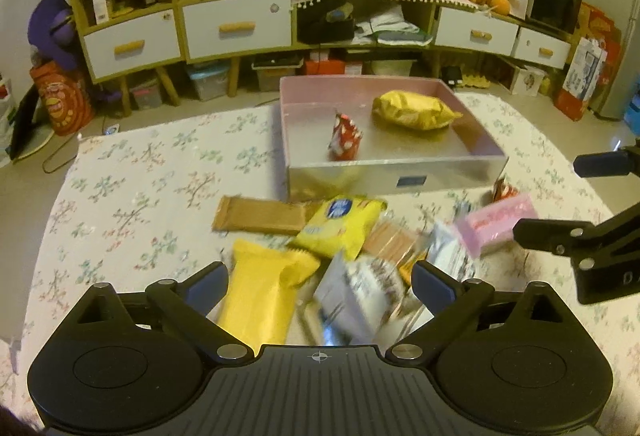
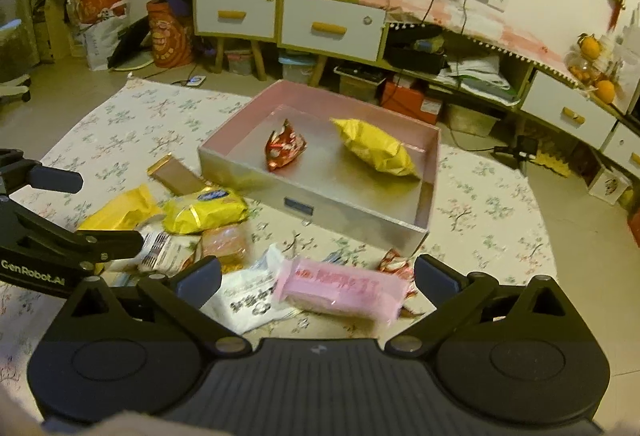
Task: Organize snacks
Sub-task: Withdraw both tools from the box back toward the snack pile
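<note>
The left gripper (image 1: 320,280) is standing wide apart at lower centre, gripping nothing, above a yellow packet (image 1: 260,296) and a white packet (image 1: 356,296). The right gripper (image 2: 318,282) is likewise gaping empty over a pink packet (image 2: 340,290). Beyond, at centre frame, the box (image 2: 248,176) is holding a red snack (image 2: 284,150) and a yellow bag (image 2: 376,148).

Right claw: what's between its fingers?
The pink packet lies in the open right claw, not gripped, partly on a white wrapper. Shows in the right wrist view.

Glossy foil packets (image 1: 412,110), brushed-metal box (image 1: 440,178)
</note>
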`<state>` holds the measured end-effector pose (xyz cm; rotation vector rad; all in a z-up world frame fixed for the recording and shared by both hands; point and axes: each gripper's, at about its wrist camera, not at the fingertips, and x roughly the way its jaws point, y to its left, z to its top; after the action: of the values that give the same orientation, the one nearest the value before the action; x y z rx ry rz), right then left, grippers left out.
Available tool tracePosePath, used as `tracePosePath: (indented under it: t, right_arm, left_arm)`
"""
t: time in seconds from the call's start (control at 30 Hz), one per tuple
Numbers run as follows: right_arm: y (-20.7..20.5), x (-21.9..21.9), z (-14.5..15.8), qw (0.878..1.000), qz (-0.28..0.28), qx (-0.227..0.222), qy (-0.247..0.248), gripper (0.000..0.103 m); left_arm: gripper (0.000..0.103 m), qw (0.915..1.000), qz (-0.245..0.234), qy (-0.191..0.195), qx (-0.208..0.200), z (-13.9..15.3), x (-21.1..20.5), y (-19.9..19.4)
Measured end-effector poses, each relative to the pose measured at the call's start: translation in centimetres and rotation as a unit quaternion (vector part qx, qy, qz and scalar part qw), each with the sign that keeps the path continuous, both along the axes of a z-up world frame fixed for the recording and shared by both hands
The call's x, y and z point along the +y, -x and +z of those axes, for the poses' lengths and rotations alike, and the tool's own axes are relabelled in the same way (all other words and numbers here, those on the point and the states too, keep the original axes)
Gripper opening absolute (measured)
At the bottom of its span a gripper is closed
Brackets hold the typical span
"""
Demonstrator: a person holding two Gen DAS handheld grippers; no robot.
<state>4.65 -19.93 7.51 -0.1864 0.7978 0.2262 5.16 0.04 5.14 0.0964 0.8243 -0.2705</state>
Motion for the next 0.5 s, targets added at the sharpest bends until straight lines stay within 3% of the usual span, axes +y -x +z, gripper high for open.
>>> tracePosePath:
  t: [0.2, 0.5]
  right_arm:
    - [1.3, 0.3, -1.3, 1.0, 0.021, -0.005, 0.007, 0.103]
    - [2.6, 0.9, -2.5, 0.996, 0.08, -0.01, 0.024, 0.103]
  left_arm:
    - [0.099, 0.9994, -0.007, -0.03, -0.012, -0.9, 1.7, 0.9]
    - [0.1, 0.9996, -0.007, -0.022, -0.013, -1.4, 4.0, 1.4]
